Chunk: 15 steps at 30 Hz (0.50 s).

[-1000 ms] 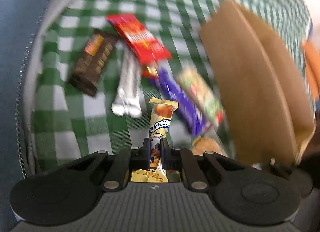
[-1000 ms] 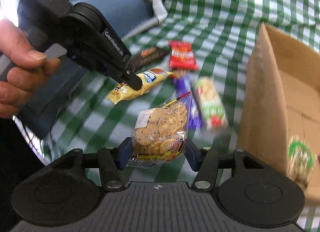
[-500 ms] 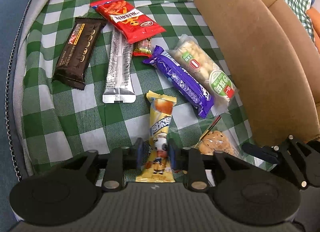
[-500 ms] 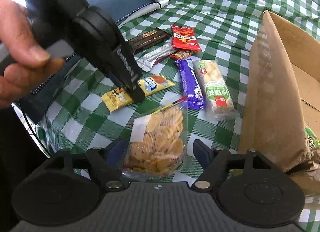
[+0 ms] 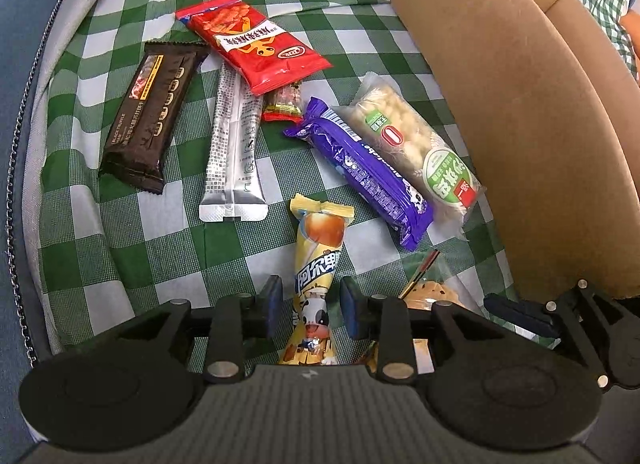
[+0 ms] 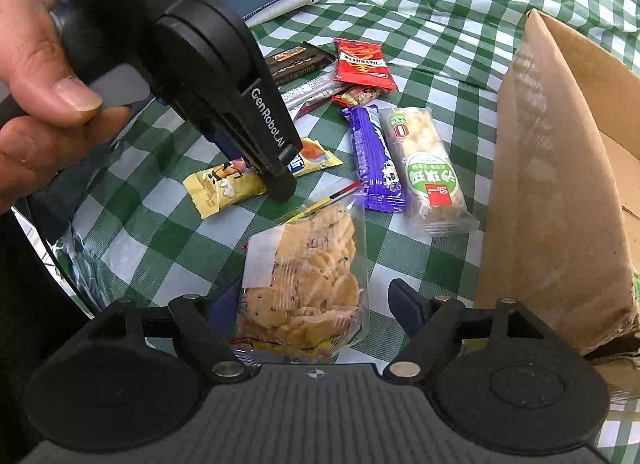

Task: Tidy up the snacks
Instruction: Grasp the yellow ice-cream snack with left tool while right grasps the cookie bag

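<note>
While both claws gape, left claw (image 5: 311, 302) straddles light, crinkly yellow wafer packet (image 5: 316, 284); right claw (image 6: 310, 310) straddles brittle cracker bag (image 6: 302, 272). Pinch gently mid-pack.

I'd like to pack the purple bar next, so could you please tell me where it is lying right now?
The purple bar lies on the checked cloth, right beside the white puffed snack pack near the cardboard box.

Before my fingers, a green-checked cloth (image 5: 132, 248) carries scattered snack packets (image 5: 256, 43) beside a cardboard box (image 5: 520, 111).
</note>
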Each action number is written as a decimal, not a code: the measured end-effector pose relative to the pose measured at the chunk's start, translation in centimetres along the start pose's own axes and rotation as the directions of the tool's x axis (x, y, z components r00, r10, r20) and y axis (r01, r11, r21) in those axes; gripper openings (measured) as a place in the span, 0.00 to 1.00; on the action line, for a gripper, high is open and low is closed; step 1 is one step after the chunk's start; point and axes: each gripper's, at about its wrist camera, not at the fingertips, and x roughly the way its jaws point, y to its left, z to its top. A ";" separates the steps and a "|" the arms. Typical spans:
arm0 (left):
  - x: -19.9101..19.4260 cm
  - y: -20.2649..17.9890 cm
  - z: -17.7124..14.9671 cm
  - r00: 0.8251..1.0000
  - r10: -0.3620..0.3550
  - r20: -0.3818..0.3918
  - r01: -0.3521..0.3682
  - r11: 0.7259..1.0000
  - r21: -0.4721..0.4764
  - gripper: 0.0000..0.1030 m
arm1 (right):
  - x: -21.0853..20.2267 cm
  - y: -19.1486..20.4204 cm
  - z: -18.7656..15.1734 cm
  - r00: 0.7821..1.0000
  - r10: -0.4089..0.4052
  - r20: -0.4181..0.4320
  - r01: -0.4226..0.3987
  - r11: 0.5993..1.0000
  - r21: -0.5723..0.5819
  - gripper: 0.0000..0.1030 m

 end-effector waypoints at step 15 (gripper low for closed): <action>-0.3 0.1 -0.1 1.000 0.003 0.008 -0.003 1.000 -0.006 0.14 | -0.5 -0.2 -0.3 0.999 -0.032 0.027 0.033 0.999 -0.024 0.57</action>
